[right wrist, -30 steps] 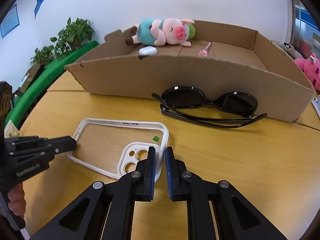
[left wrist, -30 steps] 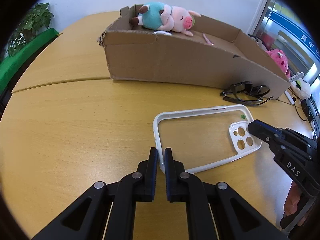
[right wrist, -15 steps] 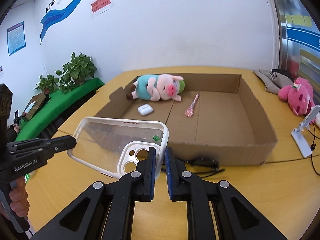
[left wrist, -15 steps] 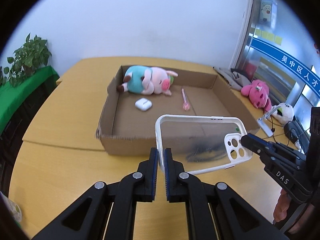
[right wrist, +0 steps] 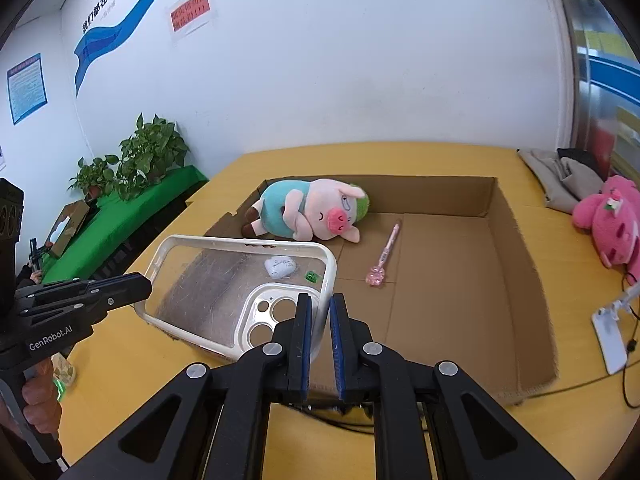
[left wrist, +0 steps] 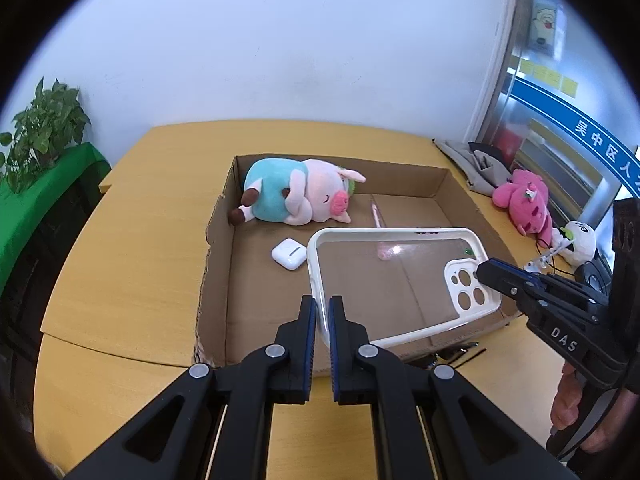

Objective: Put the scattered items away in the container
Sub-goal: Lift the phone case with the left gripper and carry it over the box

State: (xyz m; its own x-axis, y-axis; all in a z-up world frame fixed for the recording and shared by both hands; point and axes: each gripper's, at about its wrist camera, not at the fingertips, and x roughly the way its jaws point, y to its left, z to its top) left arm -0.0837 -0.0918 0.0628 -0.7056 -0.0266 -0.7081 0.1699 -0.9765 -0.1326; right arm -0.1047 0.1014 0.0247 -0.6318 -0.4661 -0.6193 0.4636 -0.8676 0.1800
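Lifted clear of the counter [left wrist: 132, 264] where it lay a second ago, the phone case [left wrist: 400, 280] now hangs in the air above the near part of the cardboard box [left wrist: 218, 280], and the sunglasses once beside it have all but dropped from sight under the box's front wall. You hold the case between both tools: your left claw [left wrist: 322, 312] is clamped on the rim at its plain short end, and your right claw [right wrist: 320, 314] is clamped on the rim at the camera-cutout end, each with its jaws nearly together on the thin white edge. Two grips at opposite ends look chosen to keep the light, flexible shell level and stop it twisting. Through its clear back you see the box floor. Beyond the case, inside the box, a white earbud case [left wrist: 289, 253] lies near the left wall, a pink pen [right wrist: 385, 256] rests on the middle of the floor, and a plush pig [right wrist: 310, 214] sprawls against the far wall, all well apart from where the case hovers. Farther off, outside the box, a pink plush toy [right wrist: 610, 220] sits on the counter at right and potted plants [right wrist: 136, 160] stand at left against the wall. The case is not yet inside.
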